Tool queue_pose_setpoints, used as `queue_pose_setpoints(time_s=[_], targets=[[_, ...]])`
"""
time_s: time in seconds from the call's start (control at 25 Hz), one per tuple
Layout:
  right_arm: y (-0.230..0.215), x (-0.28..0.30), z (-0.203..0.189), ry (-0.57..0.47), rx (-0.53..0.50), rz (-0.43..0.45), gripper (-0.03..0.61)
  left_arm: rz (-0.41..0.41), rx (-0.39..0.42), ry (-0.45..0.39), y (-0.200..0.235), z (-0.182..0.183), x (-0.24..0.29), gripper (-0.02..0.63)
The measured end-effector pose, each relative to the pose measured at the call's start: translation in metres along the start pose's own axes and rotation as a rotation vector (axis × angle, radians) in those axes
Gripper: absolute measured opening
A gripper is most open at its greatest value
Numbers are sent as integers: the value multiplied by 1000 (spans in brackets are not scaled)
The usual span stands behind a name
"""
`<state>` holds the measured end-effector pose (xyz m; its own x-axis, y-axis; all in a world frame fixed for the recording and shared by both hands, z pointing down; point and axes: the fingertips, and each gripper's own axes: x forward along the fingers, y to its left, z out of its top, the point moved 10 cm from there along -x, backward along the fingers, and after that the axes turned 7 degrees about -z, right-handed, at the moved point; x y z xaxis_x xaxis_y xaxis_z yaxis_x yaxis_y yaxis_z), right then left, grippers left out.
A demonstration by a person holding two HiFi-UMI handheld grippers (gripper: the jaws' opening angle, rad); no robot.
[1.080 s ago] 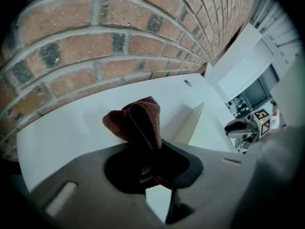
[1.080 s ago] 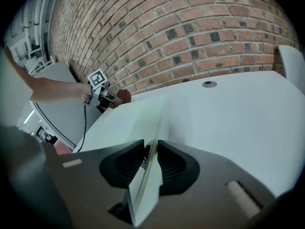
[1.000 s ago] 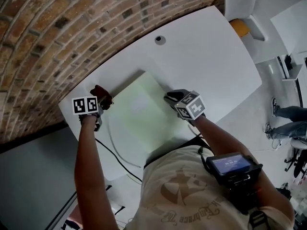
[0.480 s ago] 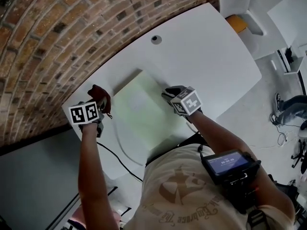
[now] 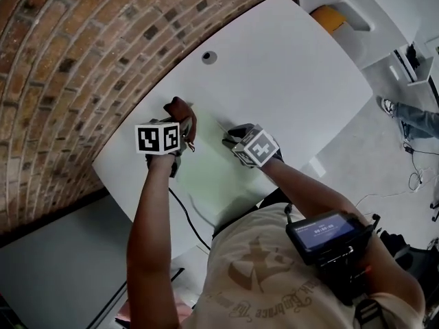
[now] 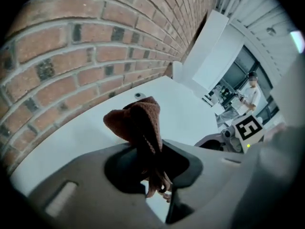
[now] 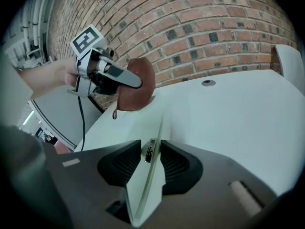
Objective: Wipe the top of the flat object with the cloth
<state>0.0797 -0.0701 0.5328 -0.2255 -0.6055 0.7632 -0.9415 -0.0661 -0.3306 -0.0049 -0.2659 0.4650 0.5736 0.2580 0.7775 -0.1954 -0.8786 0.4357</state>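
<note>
Flat obj point(image 5: 209, 171) part-hidden by L arm point(image 5: 152, 218); cloth point(image 5: 180, 112) base behind marker cube point(image 5: 159, 138).

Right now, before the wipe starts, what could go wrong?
1. The right gripper's jaws have just been opening. The edge of the flat object stands between them, but the pads do not press on it. With nothing steadying it, it may slide on the white table under the wipe.
2. The left gripper pinches the brown cloth as a bunched wad. Little cloth may meet the top, and the hard jaws could scrape it.
</note>
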Motion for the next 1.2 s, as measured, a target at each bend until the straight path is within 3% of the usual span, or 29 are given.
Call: queue_pose_setpoints(time_s=[0.16, 0.32, 0.72, 1.2], targets=[[1, 2, 1, -11, 4, 20, 141, -22, 69, 48, -16, 12, 36, 81], [0, 1, 0, -26, 10, 29, 144, 9, 78, 63, -14, 17, 53, 81], [-5, 0, -5, -13, 10, 31, 149, 120, -36, 99, 17, -21, 19, 80], [-6, 1, -6, -4, 5, 35, 150, 196, -238, 47, 60, -119, -62, 81]])
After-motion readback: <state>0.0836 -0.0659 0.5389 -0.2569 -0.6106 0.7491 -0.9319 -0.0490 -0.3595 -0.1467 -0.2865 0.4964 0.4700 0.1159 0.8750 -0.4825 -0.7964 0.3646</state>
